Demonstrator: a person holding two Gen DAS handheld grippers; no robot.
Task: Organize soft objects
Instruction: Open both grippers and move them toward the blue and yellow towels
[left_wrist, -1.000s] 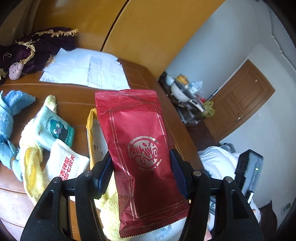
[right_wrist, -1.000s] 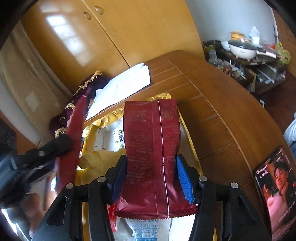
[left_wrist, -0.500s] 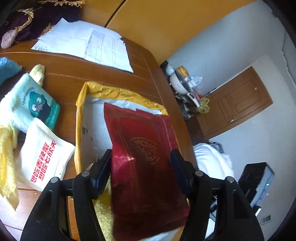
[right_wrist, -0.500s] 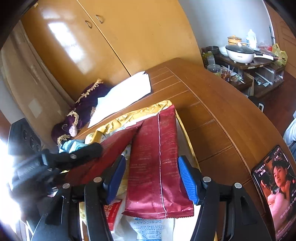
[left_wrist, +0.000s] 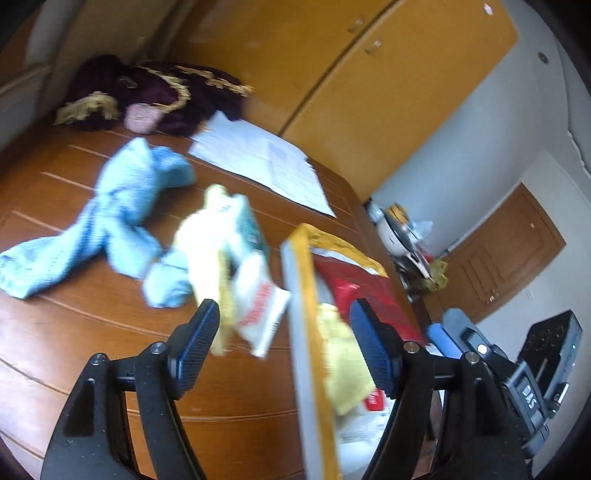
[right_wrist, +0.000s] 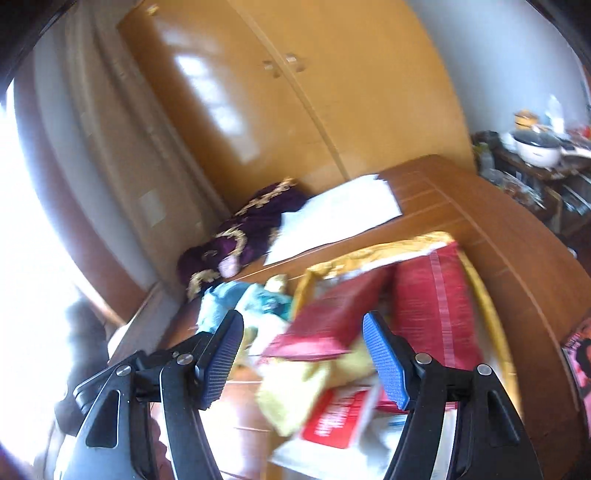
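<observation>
Both the left tongs and right tongs gape empty, two red foil packets lie in the yellow-rimmed box, so next comes gripping the white red-lettered pouch on the brown wooden worktop.

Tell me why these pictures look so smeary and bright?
Left wrist view: motion blur smears the blue cloth and the packets; the left claw stays sharp. Right wrist view: window glare whites out the left edge, and the red packets are streaked.
</observation>
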